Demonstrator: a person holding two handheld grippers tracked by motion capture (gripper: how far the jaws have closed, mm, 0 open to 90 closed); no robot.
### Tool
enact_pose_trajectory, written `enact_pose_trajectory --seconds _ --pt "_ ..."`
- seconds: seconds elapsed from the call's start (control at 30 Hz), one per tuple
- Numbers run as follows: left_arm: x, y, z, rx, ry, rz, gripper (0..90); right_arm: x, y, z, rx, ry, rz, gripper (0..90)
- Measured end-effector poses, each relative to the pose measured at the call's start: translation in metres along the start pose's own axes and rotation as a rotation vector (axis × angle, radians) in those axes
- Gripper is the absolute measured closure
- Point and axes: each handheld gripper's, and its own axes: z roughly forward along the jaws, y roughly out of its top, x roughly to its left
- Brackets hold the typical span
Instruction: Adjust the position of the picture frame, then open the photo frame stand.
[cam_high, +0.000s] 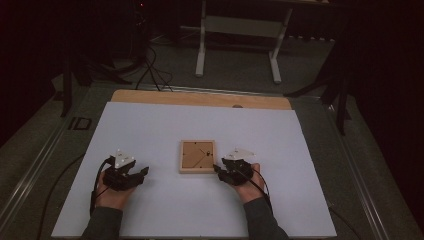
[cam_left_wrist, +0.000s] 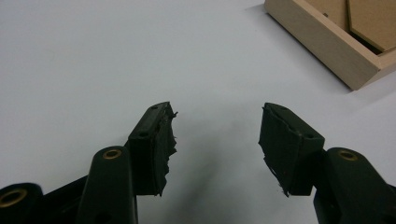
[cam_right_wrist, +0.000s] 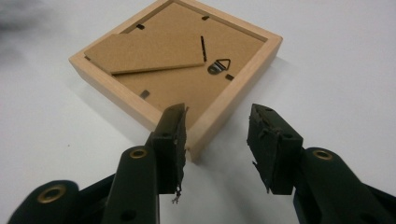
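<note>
Wooden frame corner sits between, seemingly untouched, right claw jaws.

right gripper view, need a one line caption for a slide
Right gripper, black jaws open, straddling a corner of the square pale wooden picture frame lying face down on the white table sheet, brown backing board up.

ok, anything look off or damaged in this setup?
Two things. The picture frame lies face down on the white sheet, and its backing stand flap sits askew, one edge lifted off the backboard. The rubber pads of the right gripper look torn and frayed at the edges; the left gripper pads too.
</note>
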Motion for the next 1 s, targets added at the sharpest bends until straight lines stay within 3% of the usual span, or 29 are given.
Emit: enact_pose_trajectory --seconds 0.43,0.63,0.8,1.0 --pt "-0.004 0.002 0.0 -0.009 -0.033 0.014 43.7 -0.002 -0.003 -0.001 -0.014 -0.004 0.005 55.6" --pt "-0.009 0.005 -0.007 -0.037 -0.067 0.014 44.1 -0.002 -0.001 -0.001 -0.033 0.004 0.001 66.9" --pt "-0.014 0.012 -0.011 -0.054 -0.068 0.049 44.4 -0.001 -0.001 0.001 -0.039 -0.004 -0.01 77.7" --pt "-0.026 0.025 -0.017 -0.068 -0.103 0.087 44.3 0.0 0.001 0.0 -0.059 -0.01 -0.01 87.3"
